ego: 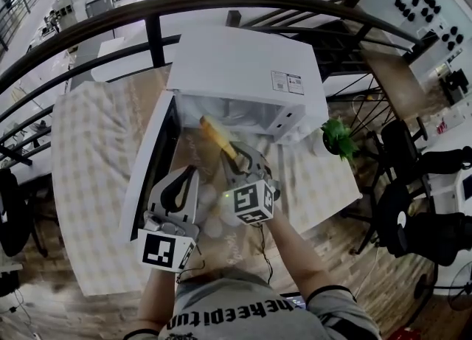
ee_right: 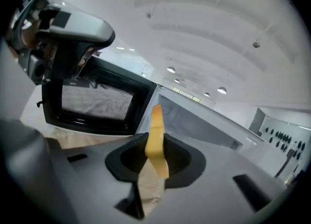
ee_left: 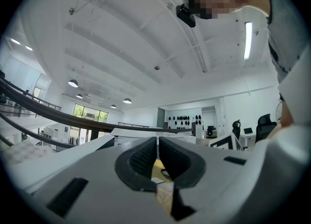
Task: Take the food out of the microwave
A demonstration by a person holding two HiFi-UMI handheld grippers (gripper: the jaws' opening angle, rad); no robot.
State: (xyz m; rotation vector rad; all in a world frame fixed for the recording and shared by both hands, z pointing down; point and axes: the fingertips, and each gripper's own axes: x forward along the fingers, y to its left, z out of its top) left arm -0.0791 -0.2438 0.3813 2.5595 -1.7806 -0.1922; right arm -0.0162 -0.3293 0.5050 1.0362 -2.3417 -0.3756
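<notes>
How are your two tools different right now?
The right tool pinches a yellow piece of food; the left tool is shut with nothing in it. In the head view, the right tool sits nearer the microwave opening, while the left tool sits lower, beside the open door. Both are white with black pads, and both point toward the microwave.

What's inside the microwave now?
Only bare white cavity walls show in the open microwave; its floor is covered. The yellow food sits clamped in the right tool, at the opening.
</notes>
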